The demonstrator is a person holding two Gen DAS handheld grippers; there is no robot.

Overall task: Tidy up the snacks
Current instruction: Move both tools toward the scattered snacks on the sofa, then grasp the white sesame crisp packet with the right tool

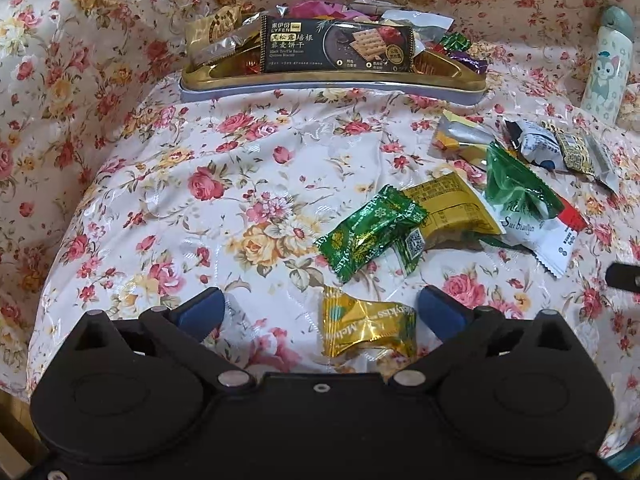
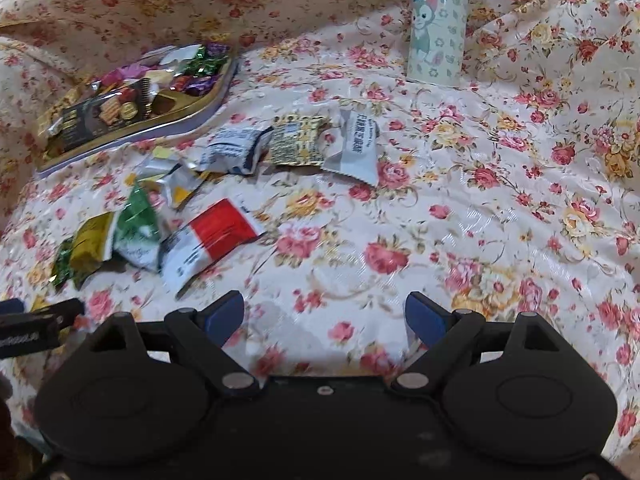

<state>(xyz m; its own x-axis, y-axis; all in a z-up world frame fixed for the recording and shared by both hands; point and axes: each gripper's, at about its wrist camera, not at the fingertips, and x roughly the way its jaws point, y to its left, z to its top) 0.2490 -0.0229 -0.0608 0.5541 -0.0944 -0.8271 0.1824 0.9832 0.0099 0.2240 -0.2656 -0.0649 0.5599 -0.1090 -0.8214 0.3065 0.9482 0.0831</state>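
Snack packets [image 1: 452, 208] lie scattered on a floral surface [image 1: 240, 184] beside a filled gold tray [image 1: 332, 80]; left gripper [image 1: 320, 306] fingers spread wide around a yellow candy [image 1: 368, 330], right gripper [image 2: 324, 316] fingers wide, empty.

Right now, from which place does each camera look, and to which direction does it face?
Left wrist view: sits on the left hand-held gripper, looking down and forward over a yellow candy between its open fingers, toward the snack tin; only its own fingers show.
Right wrist view: sits on the right hand-held gripper, open over bare floral cloth, facing the bottle; the left gripper's tip shows at the left edge.
Shared: tin, bottle, loose snacks, cloth.
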